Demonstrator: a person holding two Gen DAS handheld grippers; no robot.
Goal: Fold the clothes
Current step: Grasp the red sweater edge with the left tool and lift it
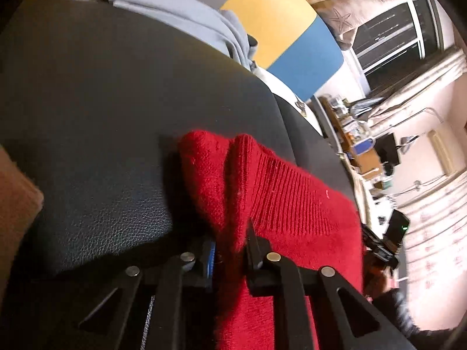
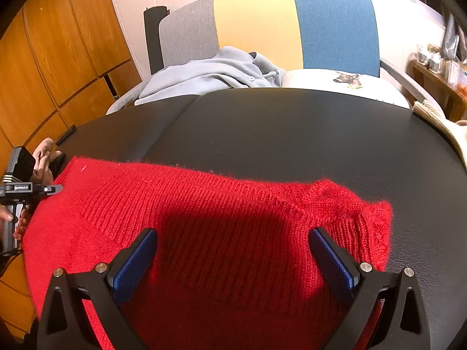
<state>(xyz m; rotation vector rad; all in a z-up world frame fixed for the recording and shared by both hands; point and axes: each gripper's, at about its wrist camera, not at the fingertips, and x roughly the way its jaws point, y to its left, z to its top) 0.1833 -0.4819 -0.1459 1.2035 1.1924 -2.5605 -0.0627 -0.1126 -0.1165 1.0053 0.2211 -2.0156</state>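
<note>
Counted on black surface point(image 2: 292, 134): one red knitted garment point(image 2: 204, 218), one beige textile point(image 2: 449, 134). Behind: one pale blue garment point(image 2: 210, 73), one white cushion point(image 2: 321, 78). Grippers: two.

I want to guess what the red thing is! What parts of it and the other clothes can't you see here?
- Red knit garment: its near part runs off the bottom edge in both wrist views, so its full shape is unknown.
- Pale blue garment: its lower part is hidden behind the black surface.
- Beige cloth: cut off by the right wrist view's edge.
- Left gripper: the pinched fabric hides its pads.
</note>
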